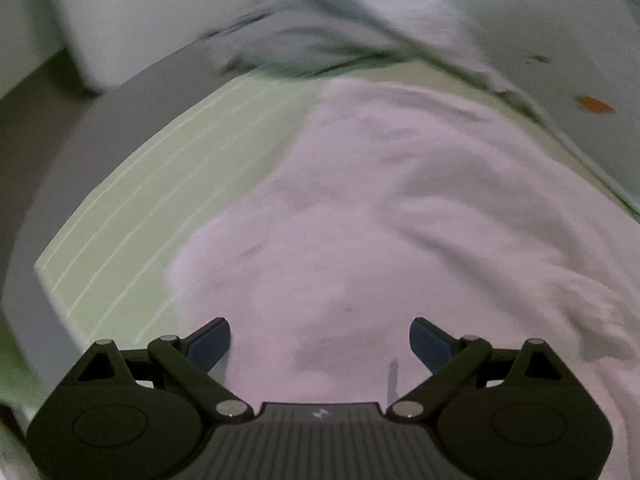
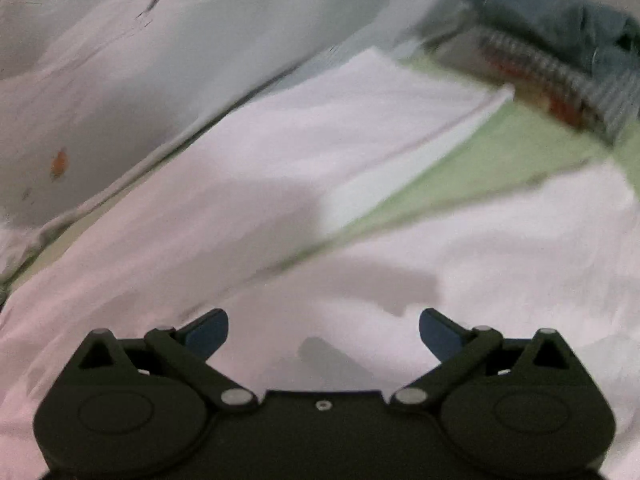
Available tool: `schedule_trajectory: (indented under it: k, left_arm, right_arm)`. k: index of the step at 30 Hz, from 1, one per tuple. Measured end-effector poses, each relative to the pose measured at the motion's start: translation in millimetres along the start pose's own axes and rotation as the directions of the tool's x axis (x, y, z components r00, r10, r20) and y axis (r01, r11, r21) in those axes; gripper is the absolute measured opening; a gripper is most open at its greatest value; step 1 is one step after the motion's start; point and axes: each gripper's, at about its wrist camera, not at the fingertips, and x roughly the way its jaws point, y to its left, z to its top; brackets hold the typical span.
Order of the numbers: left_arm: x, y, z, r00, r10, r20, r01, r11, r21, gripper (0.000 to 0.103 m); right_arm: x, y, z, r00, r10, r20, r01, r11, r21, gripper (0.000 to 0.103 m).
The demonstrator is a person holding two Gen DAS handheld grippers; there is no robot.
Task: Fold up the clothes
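Note:
A pale pink-white garment (image 1: 380, 208) lies spread and wrinkled over a light green surface (image 1: 160, 184). My left gripper (image 1: 320, 344) hovers open just above its near part, nothing between the blue pads (image 1: 208, 344). In the right wrist view the same pale garment (image 2: 224, 200) runs diagonally, with a folded flap (image 2: 400, 104) at its far end and more of the cloth (image 2: 500, 248) to the right. My right gripper (image 2: 324, 332) is open over the cloth, holding nothing. Both views are motion-blurred.
A white wall (image 2: 200, 40) with orange marks (image 2: 59, 164) borders the green surface. A heap of other clothes, grey-blue and striped with red (image 2: 560, 64), lies at the far end; it shows as a dark blurred pile (image 1: 312, 40) in the left view. A white box-like object (image 1: 120, 12) stands far left.

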Motion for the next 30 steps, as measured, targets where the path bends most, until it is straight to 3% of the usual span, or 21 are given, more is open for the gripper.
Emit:
schedule_trajectory:
  k: [3,7,9,11,13,17,21,24,30]
  left_arm:
    - [9.1,43.9,0.1,0.999,0.012,-0.032,-0.015,0.997,-0.071,0.095]
    - [21.9,73.2,1.5,0.992,-0.112,-0.063,0.102,0.985,-0.142,0.085]
    - [26.6,77.7,3.2,0.981,-0.181,-0.065,0.170,0.975,-0.146,0.070]
    - [28.8,74.1,4.9,0.972,-0.226,-0.059,0.218,0.968,-0.123,0.030]
    - [27.3,70.8,6.9,0.970,-0.241,-0.041,0.236,0.966,-0.107,0.023]
    - [13.4,78.6,19.4,0.976,-0.212,0.042,0.215,0.972,-0.098,0.020]
    - [3.1,93.2,39.0,0.982,-0.131,0.135,0.145,0.985,-0.093,0.020]
    - [7.6,99.5,45.3,0.987,-0.073,0.140,0.086,0.992,-0.096,0.020]
    - [-3.5,94.9,39.5,0.987,-0.073,0.145,0.088,0.991,-0.100,0.032]
  right_arm:
    - [-17.8,14.2,-27.2,1.000,-0.009,-0.016,0.009,1.000,-0.015,0.103]
    - [-37.1,32.2,-59.3,0.999,-0.005,-0.043,0.004,1.000,-0.011,0.103]
    - [-41.7,39.8,-74.1,0.998,0.016,-0.067,-0.015,1.000,0.008,0.103]
    - [-45.9,49.5,-88.8,0.996,0.021,-0.088,-0.020,1.000,0.019,0.103]
    - [-49.8,58.4,-100.0,0.994,0.030,-0.104,-0.028,0.999,0.020,0.103]
    - [-57.6,70.1,-108.6,0.992,0.052,-0.115,-0.050,0.999,0.021,0.103]
    - [-61.6,72.1,-113.5,0.991,0.056,-0.124,-0.052,0.998,0.029,0.103]
    - [-60.3,66.3,-115.8,0.990,0.052,-0.134,-0.046,0.998,0.048,0.103]
    - [-63.0,48.4,-118.1,0.990,0.077,-0.121,-0.063,0.991,0.115,0.103]
